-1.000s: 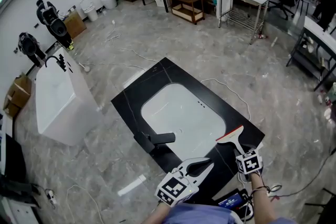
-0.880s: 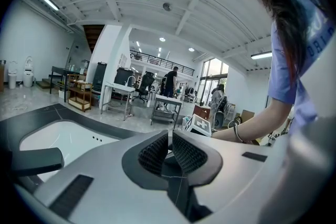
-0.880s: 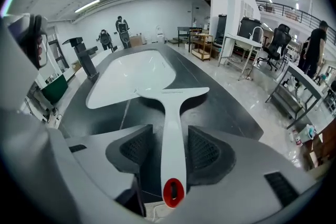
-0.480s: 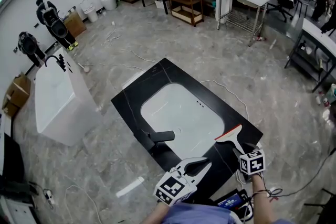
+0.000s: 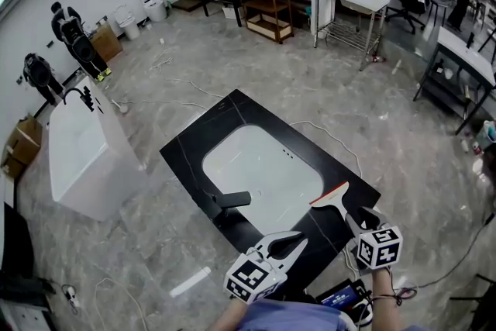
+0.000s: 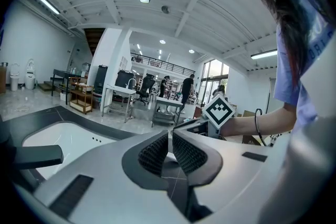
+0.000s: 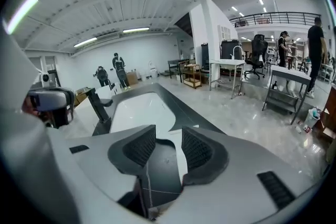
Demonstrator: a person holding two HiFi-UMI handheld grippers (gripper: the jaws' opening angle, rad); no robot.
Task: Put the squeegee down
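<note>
Right gripper (image 5: 359,219) is off the squeegee (image 5: 332,199): 1 s ago its jaws sit at the handle, now it stands higher, with its marker cube larger in the head view. Jaws open wide, then have just been closing a little; pads touch nothing. Squeegee now lies free on the black countertop (image 5: 232,106). Head view shifts slightly

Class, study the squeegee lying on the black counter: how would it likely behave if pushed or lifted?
The squeegee lies flat with a wide blade, so it would probably slide on the smooth-looking counter rather than roll. It looks like slim plastic: likely light and stiff, though its red blade edge may flex.
</note>
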